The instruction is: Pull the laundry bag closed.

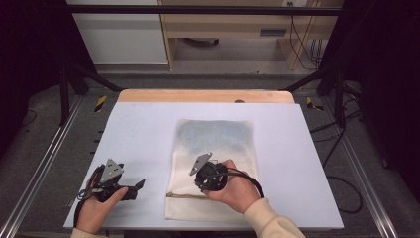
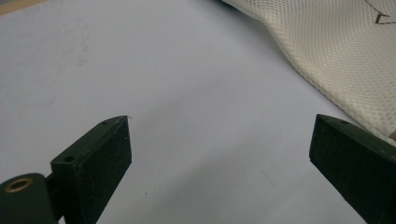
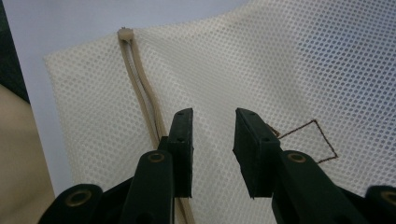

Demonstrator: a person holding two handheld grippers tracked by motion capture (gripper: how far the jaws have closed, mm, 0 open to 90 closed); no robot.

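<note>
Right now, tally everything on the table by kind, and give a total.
Mesh bag: 1
Drawstring cord on the bag: 1
Grippers: 2, the left gripper and the right gripper, both open
Total: 4

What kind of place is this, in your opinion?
Probably a lab recording station, not a home: a white table inside a black metal frame, loose cables on the grey floor, and a mesh bag laid out for handling.

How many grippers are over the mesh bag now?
1. The right gripper is over the near part of the mesh bag. The left gripper is over the bare table, left of the bag.
</note>
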